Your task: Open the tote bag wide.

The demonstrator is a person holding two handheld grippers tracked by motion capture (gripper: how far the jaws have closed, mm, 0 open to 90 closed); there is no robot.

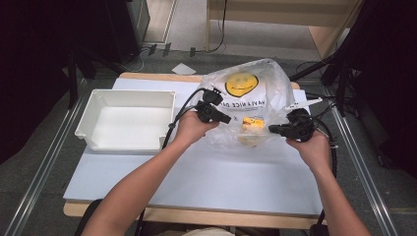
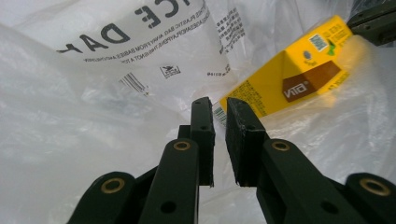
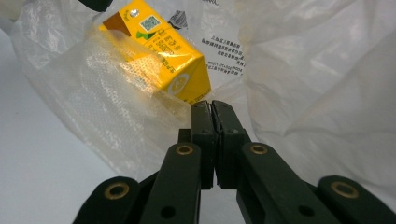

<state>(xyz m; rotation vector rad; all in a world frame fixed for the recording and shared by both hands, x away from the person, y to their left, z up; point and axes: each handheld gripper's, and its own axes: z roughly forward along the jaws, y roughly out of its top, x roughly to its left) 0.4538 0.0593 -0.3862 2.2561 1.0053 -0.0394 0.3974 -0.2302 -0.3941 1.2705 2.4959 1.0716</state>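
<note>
left gripper: jaws slightly apart, at thin clear plastic bag | right gripper: jaws pinched closed on bag's film | yellow drink carton inside bag

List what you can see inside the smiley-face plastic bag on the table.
Inside the plastic bag lies one yellow drink carton, seen through the clear film. Whatever else it might hold is hidden by crumpled plastic folds.

Clear bag with yellow smiley, yellow-brown carton, white bin

Plastic bag and white bin crowd the far table; near half open.
</note>
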